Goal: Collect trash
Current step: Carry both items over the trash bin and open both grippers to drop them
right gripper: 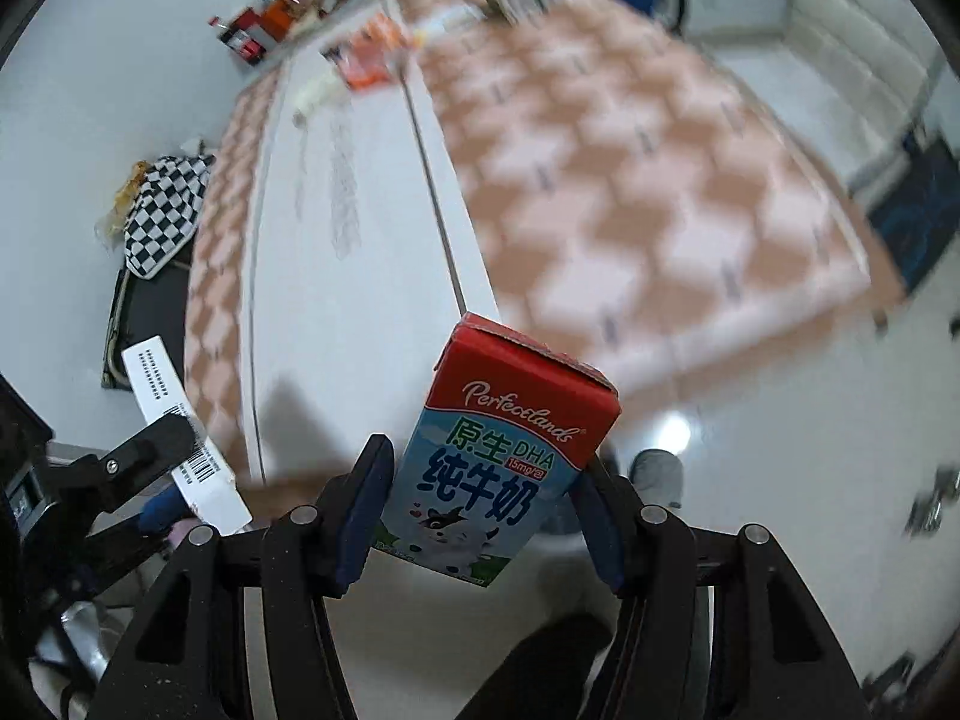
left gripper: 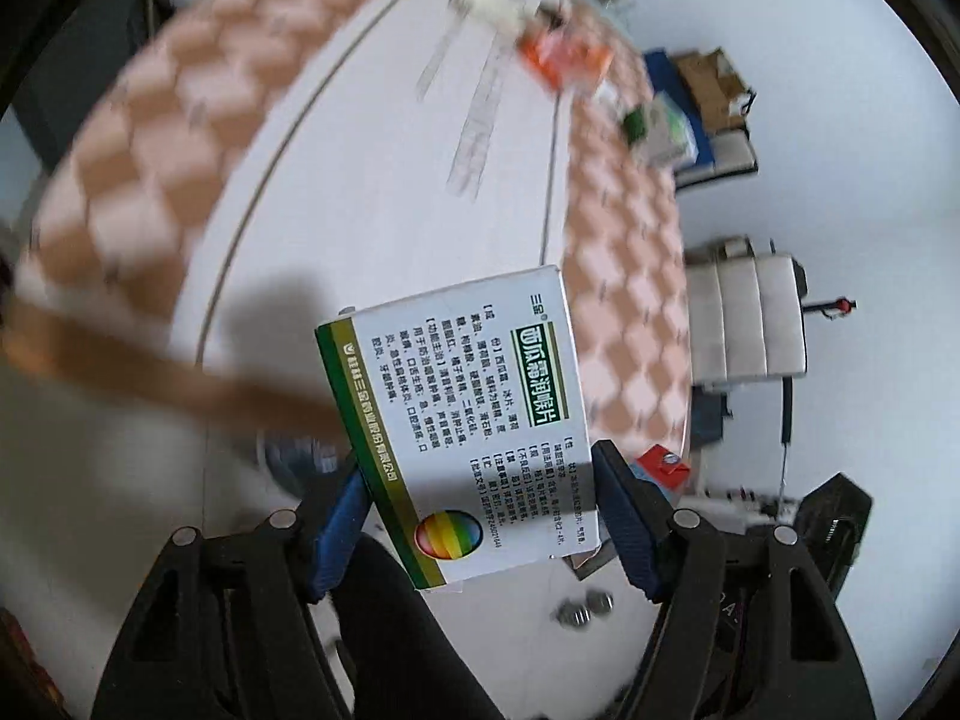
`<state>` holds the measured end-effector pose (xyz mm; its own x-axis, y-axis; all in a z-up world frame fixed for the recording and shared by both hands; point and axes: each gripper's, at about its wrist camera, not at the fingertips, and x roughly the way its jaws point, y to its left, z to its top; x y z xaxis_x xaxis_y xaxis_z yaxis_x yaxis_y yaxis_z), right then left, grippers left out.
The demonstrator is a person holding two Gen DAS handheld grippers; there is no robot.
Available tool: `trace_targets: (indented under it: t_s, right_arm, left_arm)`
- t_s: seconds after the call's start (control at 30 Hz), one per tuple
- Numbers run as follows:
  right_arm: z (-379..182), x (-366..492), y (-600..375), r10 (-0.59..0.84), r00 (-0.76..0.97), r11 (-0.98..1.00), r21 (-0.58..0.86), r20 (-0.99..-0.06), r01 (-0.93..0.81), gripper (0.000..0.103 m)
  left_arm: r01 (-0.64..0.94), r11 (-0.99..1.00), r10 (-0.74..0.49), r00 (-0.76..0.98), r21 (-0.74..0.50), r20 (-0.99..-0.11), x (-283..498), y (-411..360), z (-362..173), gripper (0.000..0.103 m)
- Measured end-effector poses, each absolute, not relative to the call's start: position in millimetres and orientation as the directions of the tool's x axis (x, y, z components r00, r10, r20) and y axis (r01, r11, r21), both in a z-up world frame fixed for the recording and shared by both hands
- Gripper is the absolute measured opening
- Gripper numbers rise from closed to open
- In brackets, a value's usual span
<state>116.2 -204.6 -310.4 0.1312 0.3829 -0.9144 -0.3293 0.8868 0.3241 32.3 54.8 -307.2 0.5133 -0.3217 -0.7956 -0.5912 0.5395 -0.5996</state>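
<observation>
On my left wrist view, the left gripper [left gripper: 480, 516] has its fingers closed on a white and green medicine box [left gripper: 459, 420], lifted above the table [left gripper: 360, 180] with its pink checkered cloth. Blurred orange packaging [left gripper: 564, 60] lies at the far end.

On the right wrist view, my right gripper [right gripper: 480, 516] clamps a milk carton [right gripper: 504, 456], raised off the table. I cannot tell what either box contains.

Left hand-held gripper [left gripper: 480, 516] clamps a white-and-green medicine box [left gripper: 462, 420] between its blue-padded fingers [left gripper: 624, 516], tilted, printed face up, above the white counter [left gripper: 360, 180] with its blurred pink checkered cloth [left gripper: 624, 300]; an orange packet [left gripper: 564, 60] lies far off.
</observation>
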Motion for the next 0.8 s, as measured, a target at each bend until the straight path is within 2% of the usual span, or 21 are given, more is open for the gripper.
trace_targets:
  t_s: [0.2, 0.37, 0.6, 0.8]
  right_arm:
    - [-397, 67, -255, 0.34, 0.007, 0.913, 0.328, -0.94, -0.244, 0.06]
    - [-495, 58, -282, 0.314, -0.066, 0.93, 0.321, -0.947, -0.181, 0.06]
    - [-619, 67, -303, 0.31, -0.123, 0.936, 0.325, -0.943, -0.135, 0.06]
    - [-705, 84, -302, 0.328, -0.153, 0.93, 0.347, -0.932, -0.12, 0.06]
  left_arm:
    - [-0.665, 0.511, -0.371, 0.401, -0.545, -0.837, 0, 25, -387, 0.069]
    - [-0.7, 0.513, -0.402, 0.315, -0.497, -0.86, 0, 4, -466, 0.069]
    - [-0.708, 0.532, -0.429, 0.246, -0.464, -0.869, 24, -20, -571, 0.069]
    - [-0.712, 0.535, -0.455, 0.211, -0.455, -0.865, 61, -21, -663, 0.067]
